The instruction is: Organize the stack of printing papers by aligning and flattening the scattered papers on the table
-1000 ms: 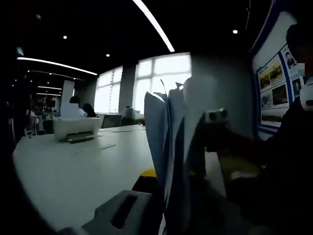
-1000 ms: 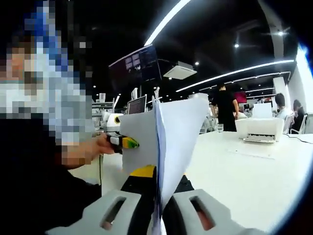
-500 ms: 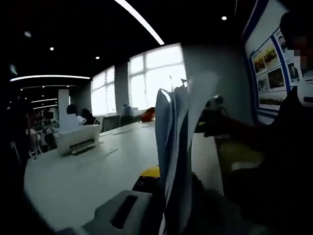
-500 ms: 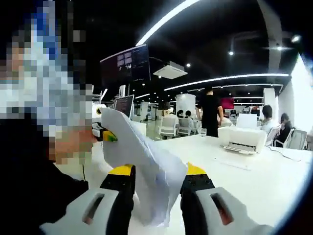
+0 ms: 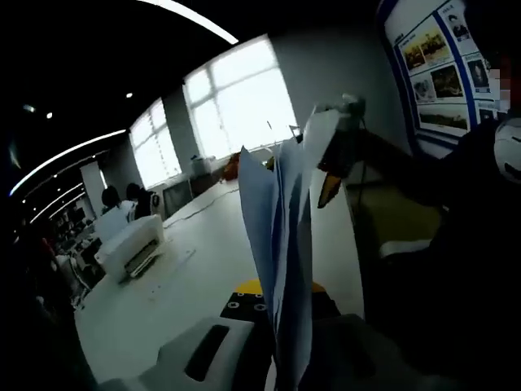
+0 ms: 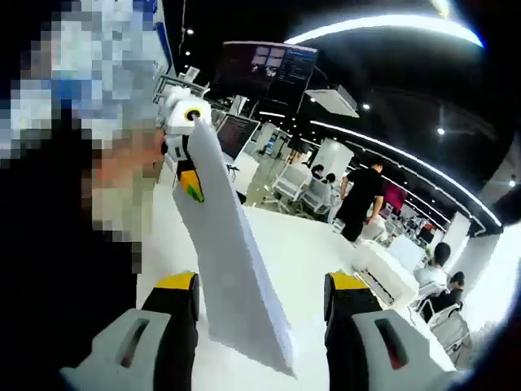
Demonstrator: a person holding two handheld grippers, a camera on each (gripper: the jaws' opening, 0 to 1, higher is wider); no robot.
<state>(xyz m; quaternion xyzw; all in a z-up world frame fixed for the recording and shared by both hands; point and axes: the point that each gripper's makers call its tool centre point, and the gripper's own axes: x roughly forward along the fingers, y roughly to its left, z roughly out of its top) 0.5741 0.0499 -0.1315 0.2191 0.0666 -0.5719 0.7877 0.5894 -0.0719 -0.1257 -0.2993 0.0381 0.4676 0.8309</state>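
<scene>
White desk (image 5: 187, 285) in open office: our left gripper (image 5: 273, 326) fingers pinch the papers (image 5: 281, 244) upright, likely for squaring edges, while right gripper (image 6: 260, 326) fingers stand spread, released.

— where is there room?
— the counter (image 5: 203, 269) lies bare and wide on the window side — only a printer (image 5: 130, 244) far off.
— and in the way?
— the upright papers (image 6: 236, 269) between the right hand-held gripper (image 6: 260, 297) jaws.
</scene>
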